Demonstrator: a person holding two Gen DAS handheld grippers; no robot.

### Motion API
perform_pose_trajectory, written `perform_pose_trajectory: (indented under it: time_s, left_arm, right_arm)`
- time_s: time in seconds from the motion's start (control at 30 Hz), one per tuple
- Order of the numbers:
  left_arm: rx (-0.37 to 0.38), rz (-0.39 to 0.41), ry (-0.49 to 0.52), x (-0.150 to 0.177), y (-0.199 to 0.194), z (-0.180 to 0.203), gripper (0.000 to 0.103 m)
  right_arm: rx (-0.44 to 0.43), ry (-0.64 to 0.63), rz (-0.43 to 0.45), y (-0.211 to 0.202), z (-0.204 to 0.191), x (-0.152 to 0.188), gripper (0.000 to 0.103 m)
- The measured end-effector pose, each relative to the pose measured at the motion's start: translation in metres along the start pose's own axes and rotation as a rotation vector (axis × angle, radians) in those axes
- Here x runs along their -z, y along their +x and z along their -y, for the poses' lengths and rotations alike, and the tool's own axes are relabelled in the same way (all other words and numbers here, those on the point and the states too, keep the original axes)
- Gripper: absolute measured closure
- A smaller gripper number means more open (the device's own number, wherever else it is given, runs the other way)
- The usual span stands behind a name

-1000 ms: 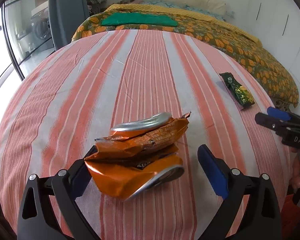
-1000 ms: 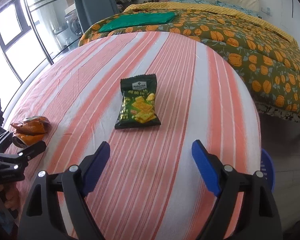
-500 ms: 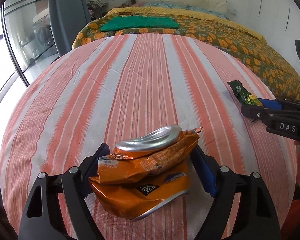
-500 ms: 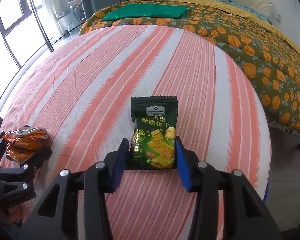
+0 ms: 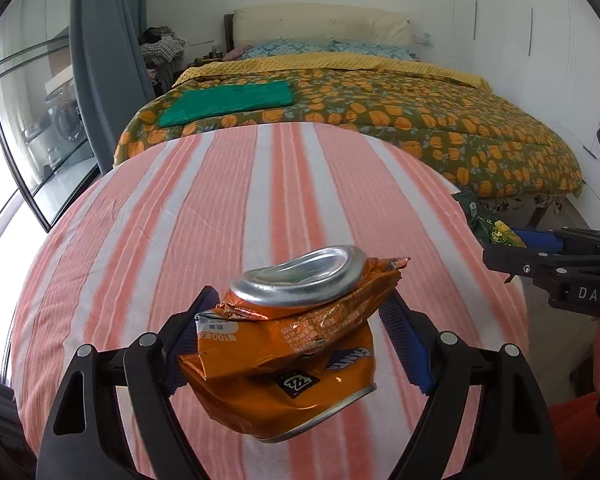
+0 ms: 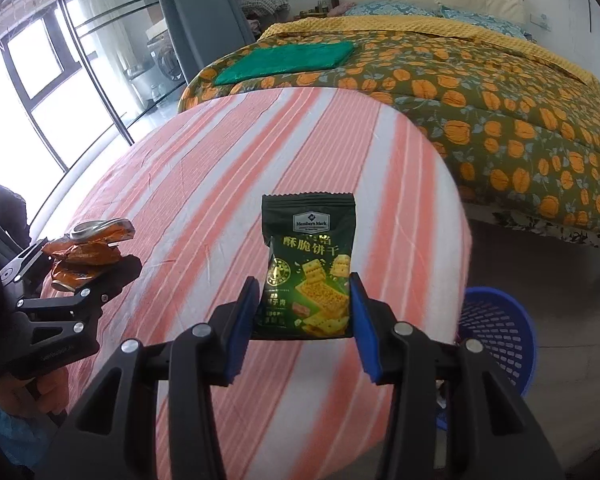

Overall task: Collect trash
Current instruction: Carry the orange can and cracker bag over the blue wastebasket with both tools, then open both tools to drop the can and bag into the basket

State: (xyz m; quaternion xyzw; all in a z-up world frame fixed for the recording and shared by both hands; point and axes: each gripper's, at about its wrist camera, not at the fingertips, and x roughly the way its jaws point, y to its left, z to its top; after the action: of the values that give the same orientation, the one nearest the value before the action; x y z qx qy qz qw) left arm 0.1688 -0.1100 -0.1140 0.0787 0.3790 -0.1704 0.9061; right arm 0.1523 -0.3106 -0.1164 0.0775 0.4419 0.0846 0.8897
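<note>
A crushed orange drink can (image 5: 284, 344) hangs above the striped tablecloth (image 5: 180, 240), and my left gripper (image 5: 296, 304) is shut on its sides. In the right wrist view a dark green cracker packet (image 6: 308, 268) stands upright in the air, with my right gripper (image 6: 303, 284) shut on its lower edges. The left gripper (image 6: 80, 280) and the can (image 6: 88, 248) also show at the left of that view. At the right edge of the left wrist view, the right gripper (image 5: 540, 248) holds the packet (image 5: 488, 224).
A blue mesh basket (image 6: 496, 332) stands on the floor by the table's right edge. Beyond the table is a bed (image 6: 460, 92) with a pumpkin-print cover and a folded green cloth (image 6: 288, 60). Glass doors and a grey curtain are at the left.
Both grippers went from open to shut, the left on the can and the right on the packet. Both items then rose off the tablecloth.
</note>
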Motion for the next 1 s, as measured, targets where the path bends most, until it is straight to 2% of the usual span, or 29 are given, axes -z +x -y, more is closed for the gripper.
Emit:
perform_pose_trajectory:
  time_s: [0.1, 0.2, 0.33, 0.43, 0.57, 0.67, 0.77, 1.0]
  left_arm:
    - [0.068, -0.013, 0.020, -0.006, 0.000, 0.034, 0.022]
    - [0.171, -0.037, 0.058, -0.013, 0.001, 0.082, 0.022]
    - [0.289, -0.074, 0.125, -0.018, 0.008, 0.145, 0.022]
    - [0.339, -0.108, 0.183, -0.016, 0.023, 0.195, 0.022]
    - [0.377, -0.178, 0.220, -0.007, 0.057, 0.254, 0.022]
    - [0.382, -0.223, 0.225, 0.000, 0.086, 0.283, 0.022]
    - [0.370, -0.262, 0.224, 0.009, 0.117, 0.304, 0.022]
    - [0.339, -0.345, 0.169, 0.025, 0.190, 0.331, 0.022]
  right_arm:
    - [0.012, 0.043, 0.019, -0.021, 0.033, 0.013, 0.059]
    - [0.061, 0.107, 0.027, -0.041, 0.084, 0.031, 0.059]
    - [0.132, 0.213, 0.020, -0.052, 0.155, 0.057, 0.059]
    - [0.147, 0.279, 0.009, -0.050, 0.197, 0.074, 0.059]
    - [0.138, 0.342, -0.010, -0.035, 0.246, 0.091, 0.059]
    - [0.120, 0.381, -0.032, -0.018, 0.275, 0.097, 0.059]
    - [0.091, 0.436, -0.060, -0.001, 0.304, 0.103, 0.059]
    - [0.032, 0.496, -0.137, 0.039, 0.338, 0.111, 0.059]
